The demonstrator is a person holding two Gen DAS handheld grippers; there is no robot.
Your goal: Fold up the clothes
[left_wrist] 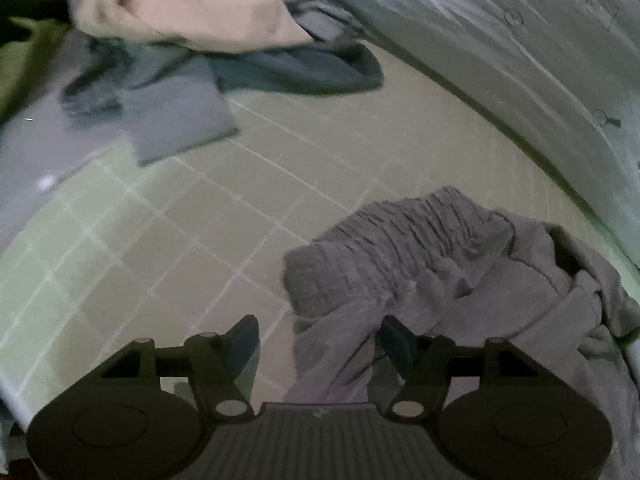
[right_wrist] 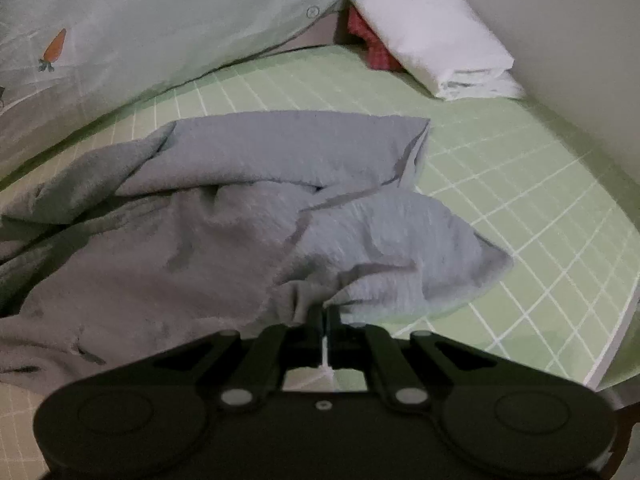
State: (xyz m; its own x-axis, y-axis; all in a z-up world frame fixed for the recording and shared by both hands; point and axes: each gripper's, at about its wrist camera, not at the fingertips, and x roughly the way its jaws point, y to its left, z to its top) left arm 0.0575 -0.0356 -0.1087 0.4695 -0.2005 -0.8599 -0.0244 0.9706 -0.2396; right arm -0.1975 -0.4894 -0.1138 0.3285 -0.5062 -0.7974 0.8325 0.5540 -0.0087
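Note:
A crumpled grey garment (left_wrist: 420, 256) with a gathered elastic waistband lies on the green checked bed sheet (left_wrist: 208, 220). My left gripper (left_wrist: 319, 342) stands open just above it. A fold of the grey cloth runs between its fingers, close to the right finger (left_wrist: 394, 340), and the pads do not press on it. In the right wrist view the same grey garment (right_wrist: 200, 220) spreads out in loose folds. My right gripper (right_wrist: 323, 314) is shut on a pinched edge of it, low over the sheet (right_wrist: 520, 184).
A beige garment (left_wrist: 192, 0) lies on top of blue-grey clothes (left_wrist: 176, 120) at the far left of the bed. A pale quilt (left_wrist: 500, 48) with a carrot print (right_wrist: 54, 50) runs along the back. A folded white sheet (right_wrist: 432, 40) over red checked cloth (right_wrist: 372, 44) sits in the far corner by the wall.

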